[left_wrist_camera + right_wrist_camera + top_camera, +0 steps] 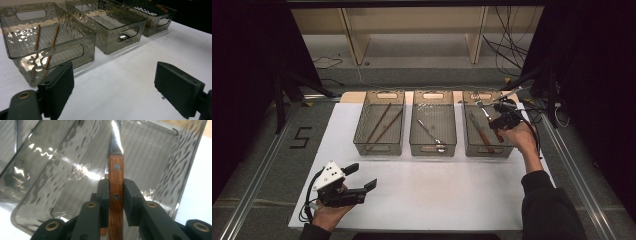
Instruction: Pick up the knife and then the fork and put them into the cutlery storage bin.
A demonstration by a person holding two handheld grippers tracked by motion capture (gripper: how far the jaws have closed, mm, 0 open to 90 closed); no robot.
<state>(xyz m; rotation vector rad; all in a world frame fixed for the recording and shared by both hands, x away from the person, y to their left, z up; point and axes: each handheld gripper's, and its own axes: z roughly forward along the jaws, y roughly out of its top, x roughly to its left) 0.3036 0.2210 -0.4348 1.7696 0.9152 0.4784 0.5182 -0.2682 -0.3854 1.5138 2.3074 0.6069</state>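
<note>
A person sits at a white table (pixel 427 195) holding a two-jaw gripper in each hand, with three smoky clear plastic bins in a row at the far side. The right gripper (pixel 116 202) is pinched shut on the wooden handle of a steel-bladed utensil with two rivets (pixel 116 182), its metal end pointing away and down into the rightmost ribbed plastic bin (pixel 160 157). In the high view this utensil (pixel 490 121) hangs tilted over that right bin (pixel 508 146), which already holds another wooden-handled piece (pixel 484 138); whether the held one touches the bin floor cannot be told. The middle bin (pixel 433 148) holds a silver spoon (pixel 430 132), and the left bin (pixel 378 148) holds a pair of brown chopsticks (pixel 383 123). The left gripper (pixel 357 181) rests low near the table's front left, jaws spread wide and holding nothing, well apart from the bins. The work looks like sorting cutlery by type, with this step being the placing of the wooden-handled utensil. The next move likely calls for lowering it flat beside its match, then spreading the jaws to let go.
</note>
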